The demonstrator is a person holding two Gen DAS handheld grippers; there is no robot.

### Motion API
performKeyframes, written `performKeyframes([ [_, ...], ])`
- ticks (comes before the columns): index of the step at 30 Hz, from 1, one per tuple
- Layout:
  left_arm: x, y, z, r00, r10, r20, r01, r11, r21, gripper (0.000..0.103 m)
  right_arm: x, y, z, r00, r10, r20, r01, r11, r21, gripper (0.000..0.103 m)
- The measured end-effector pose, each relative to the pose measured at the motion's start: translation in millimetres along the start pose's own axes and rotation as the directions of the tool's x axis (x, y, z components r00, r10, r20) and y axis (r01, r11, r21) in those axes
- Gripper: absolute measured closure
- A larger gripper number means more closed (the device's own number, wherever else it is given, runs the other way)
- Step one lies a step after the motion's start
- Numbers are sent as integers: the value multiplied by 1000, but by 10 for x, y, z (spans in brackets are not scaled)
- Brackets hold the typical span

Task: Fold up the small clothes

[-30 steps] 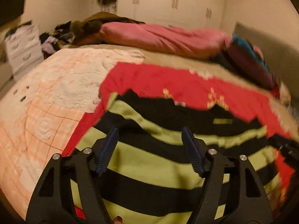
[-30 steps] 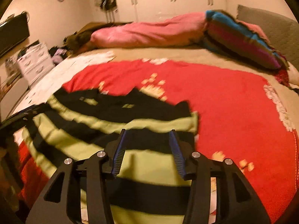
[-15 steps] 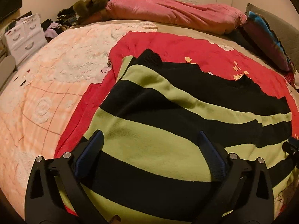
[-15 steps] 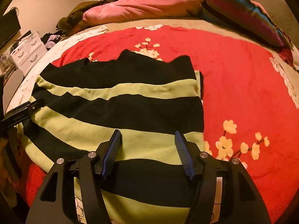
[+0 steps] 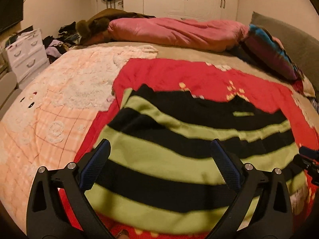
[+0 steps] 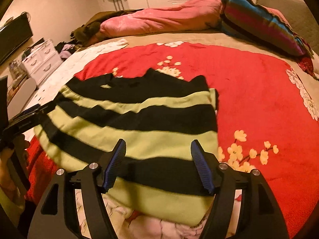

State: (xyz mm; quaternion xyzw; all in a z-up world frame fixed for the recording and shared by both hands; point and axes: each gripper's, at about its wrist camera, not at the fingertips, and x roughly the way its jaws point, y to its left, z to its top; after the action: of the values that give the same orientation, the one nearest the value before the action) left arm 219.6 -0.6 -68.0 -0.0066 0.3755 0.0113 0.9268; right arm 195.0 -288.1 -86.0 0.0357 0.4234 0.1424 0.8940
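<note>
A small garment with green and black stripes (image 5: 179,159) lies spread flat on a red flowered blanket (image 5: 179,75) on the bed; it also shows in the right wrist view (image 6: 143,123). My left gripper (image 5: 159,145) is open and empty, held above the garment's near left part. My right gripper (image 6: 158,145) is open and empty above the garment's near right part. The right gripper's tip shows at the right edge of the left wrist view (image 5: 309,159); the left gripper shows at the left edge of the right wrist view (image 6: 24,119).
A pink duvet (image 5: 175,31) and a striped pillow (image 5: 273,53) lie at the head of the bed. A peach quilt (image 5: 49,109) covers the bed's left side. White drawers (image 5: 26,53) and a clothes heap stand beyond the left edge.
Both grippers have lifted and pulled back a little from the garment; the views tilt up. Both stay open, and the garment lies spread as before.
</note>
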Motion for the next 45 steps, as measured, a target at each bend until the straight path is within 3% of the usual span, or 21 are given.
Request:
performKeyframes([
  [4,24,-88,-182,996,-6,-92,10,999,48,9,3,105,-113,999,15,-29,-16,1000,-23,37],
  [8,69,-86,-291,988,-33,-149,37,999,26,9,33,166,-214,998,17,-59,-19,999,-34,32],
  [14,200,-69,-399,977,8,-211,3,999,50,9,155,93,-294,991,-23,-133,21,1000,-16,29],
  [20,225,-56,-423,976,12,-216,-1,999,52,9,215,54,-357,986,-29,-166,29,1000,-1,29],
  [28,149,-12,-395,981,10,-194,-5,1000,26,9,-8,39,-285,994,23,-104,-18,999,43,25],
  [32,88,21,-375,985,11,-175,-9,1000,12,9,-155,94,-232,999,18,-50,-17,1000,23,13],
  [45,-56,333,-284,993,51,-108,-59,996,-68,9,-209,680,-72,999,44,18,-41,992,-120,6],
])
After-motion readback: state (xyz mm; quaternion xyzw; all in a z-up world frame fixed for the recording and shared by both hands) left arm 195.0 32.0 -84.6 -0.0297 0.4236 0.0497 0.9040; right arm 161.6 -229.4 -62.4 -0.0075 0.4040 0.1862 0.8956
